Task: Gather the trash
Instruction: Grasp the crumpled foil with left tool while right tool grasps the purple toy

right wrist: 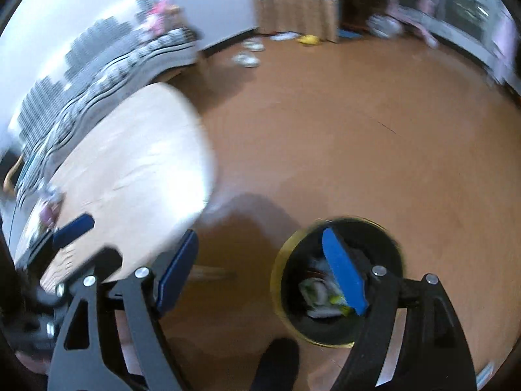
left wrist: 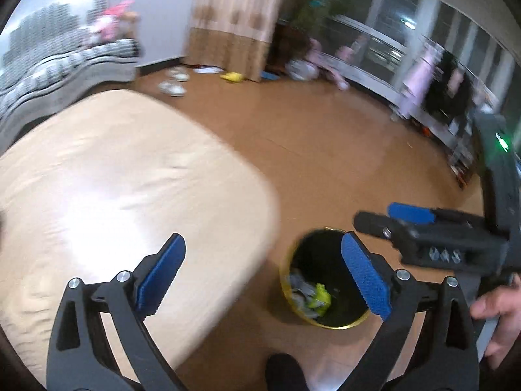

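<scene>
On the floor beside the bench (left wrist: 114, 179), a black bin (left wrist: 325, 277) is holding crumpled wrappers (left wrist: 309, 296); left gripper (left wrist: 263, 277) and right gripper (right wrist: 260, 273) are gaping, empty.

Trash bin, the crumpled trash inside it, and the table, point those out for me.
trash bin (left wrist: 286, 280), left wrist view, on its yellow rim.
crumpled trash (left wrist: 320, 296), left wrist view, on the yellow-green wrapper.
table (left wrist: 114, 179), left wrist view, on its bare top.

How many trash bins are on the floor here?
1. A round black trash bin with a yellow rim stands on the brown floor just past the corner of the pale wooden table, with crumpled wrappers inside. Others may be outside these blurred views.
</scene>
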`<action>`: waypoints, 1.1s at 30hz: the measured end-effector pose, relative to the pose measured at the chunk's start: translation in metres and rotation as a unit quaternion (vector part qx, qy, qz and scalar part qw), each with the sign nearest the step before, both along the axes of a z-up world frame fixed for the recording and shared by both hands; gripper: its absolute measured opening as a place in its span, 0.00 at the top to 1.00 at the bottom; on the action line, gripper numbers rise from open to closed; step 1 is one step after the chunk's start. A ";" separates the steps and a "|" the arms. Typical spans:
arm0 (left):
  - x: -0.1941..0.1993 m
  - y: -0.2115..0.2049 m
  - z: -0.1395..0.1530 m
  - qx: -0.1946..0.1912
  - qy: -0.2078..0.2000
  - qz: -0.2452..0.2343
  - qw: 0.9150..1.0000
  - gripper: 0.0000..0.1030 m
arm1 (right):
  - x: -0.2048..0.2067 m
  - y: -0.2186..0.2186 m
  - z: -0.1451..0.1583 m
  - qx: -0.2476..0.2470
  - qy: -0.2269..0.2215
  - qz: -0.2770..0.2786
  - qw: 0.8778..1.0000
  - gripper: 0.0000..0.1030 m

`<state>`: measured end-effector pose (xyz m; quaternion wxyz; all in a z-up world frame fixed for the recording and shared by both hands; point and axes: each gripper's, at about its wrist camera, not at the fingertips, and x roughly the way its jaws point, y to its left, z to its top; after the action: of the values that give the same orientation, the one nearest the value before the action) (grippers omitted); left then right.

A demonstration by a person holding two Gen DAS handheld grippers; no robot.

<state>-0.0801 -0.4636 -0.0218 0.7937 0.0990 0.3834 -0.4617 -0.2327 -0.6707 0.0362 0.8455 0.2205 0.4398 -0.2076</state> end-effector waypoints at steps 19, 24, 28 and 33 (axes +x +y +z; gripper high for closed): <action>0.192 0.361 0.011 0.042 -0.035 0.355 0.933 0.09 | 0.236 0.261 0.001 0.056 -0.030 0.230 0.971 0.26; 0.224 0.400 -0.015 0.053 -0.015 0.378 0.924 0.09 | 0.277 0.303 -0.016 0.072 -0.026 0.254 0.964 0.26; 0.239 0.409 -0.033 0.049 0.000 0.374 0.926 0.09 | 0.307 0.323 -0.030 0.094 -0.026 0.257 0.961 0.26; 0.248 0.399 -0.044 0.053 0.012 0.363 0.930 0.20 | 0.337 0.334 -0.048 0.117 -0.024 0.245 0.962 0.30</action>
<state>0.1683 -0.0642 -0.0659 0.8962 -0.0105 0.4264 -0.1223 0.1039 -0.3369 -0.0120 0.8491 0.2086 0.4810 0.0648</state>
